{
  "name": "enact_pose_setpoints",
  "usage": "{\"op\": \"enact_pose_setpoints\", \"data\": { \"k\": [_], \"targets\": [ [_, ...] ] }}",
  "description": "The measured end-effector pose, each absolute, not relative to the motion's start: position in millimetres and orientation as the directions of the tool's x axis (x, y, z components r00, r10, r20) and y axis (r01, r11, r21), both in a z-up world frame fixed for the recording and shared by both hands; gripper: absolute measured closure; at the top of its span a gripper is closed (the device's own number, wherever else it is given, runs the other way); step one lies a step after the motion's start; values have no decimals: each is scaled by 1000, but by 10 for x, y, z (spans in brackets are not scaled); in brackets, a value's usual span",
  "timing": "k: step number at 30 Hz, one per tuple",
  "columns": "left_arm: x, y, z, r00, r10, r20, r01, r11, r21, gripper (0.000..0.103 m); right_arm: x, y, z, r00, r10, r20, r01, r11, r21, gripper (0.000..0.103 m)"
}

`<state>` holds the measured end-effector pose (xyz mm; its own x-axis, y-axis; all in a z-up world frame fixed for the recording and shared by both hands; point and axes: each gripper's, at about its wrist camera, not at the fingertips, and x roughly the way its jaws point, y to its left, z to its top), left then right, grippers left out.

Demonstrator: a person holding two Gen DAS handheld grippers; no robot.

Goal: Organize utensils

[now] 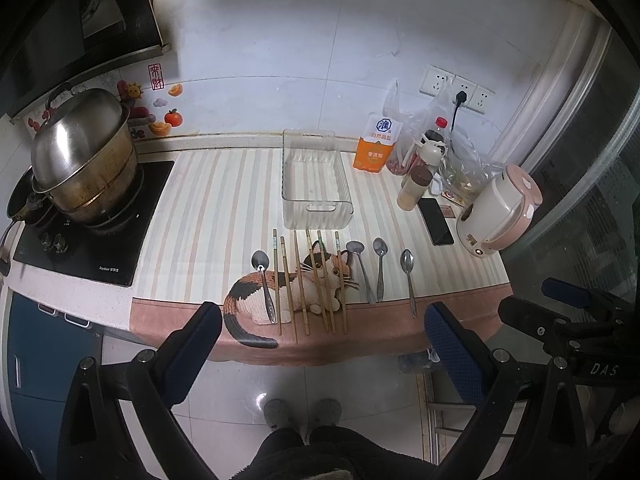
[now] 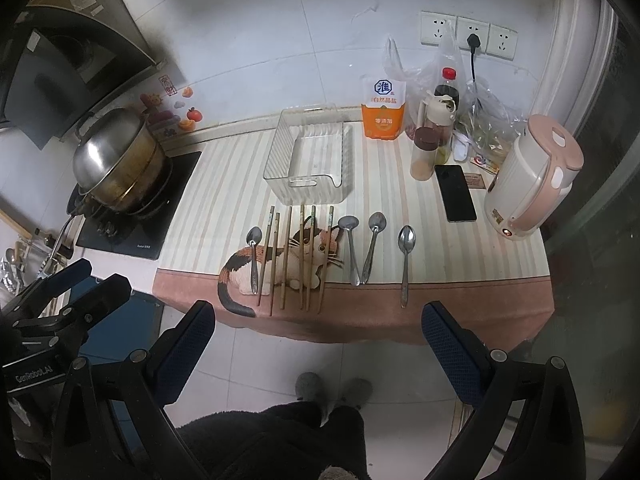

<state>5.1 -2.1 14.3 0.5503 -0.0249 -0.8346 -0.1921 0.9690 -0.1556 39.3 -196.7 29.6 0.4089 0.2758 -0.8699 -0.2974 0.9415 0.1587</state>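
Left wrist view, left tongs (image 1: 322, 330) and right tongs (image 2: 318, 322) released, hovering short of counter (image 1: 200, 200).

Left gripper (image 1: 322, 344): black frame, silver screws, dark blue textured pads
Right gripper (image 2: 318, 336): same black frame, blue mesh-patterned pads
Markings: white "DAS" lower right of left view; "GenRobot.AI" lower left of right view
Clothing: dark fuzzy trousers (image 2: 280, 440), grey slippers (image 1: 302, 412)
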Motion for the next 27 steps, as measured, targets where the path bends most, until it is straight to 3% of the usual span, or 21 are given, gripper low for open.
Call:
{"op": "enact_pose_setpoints", "data": {
  "k": [27],
  "targets": [
    [84,-7,153,551,-25,-834,-191,969,-154,0,435,-1947,326,409,284,-868,-305,938,163,0]
  ]
}}
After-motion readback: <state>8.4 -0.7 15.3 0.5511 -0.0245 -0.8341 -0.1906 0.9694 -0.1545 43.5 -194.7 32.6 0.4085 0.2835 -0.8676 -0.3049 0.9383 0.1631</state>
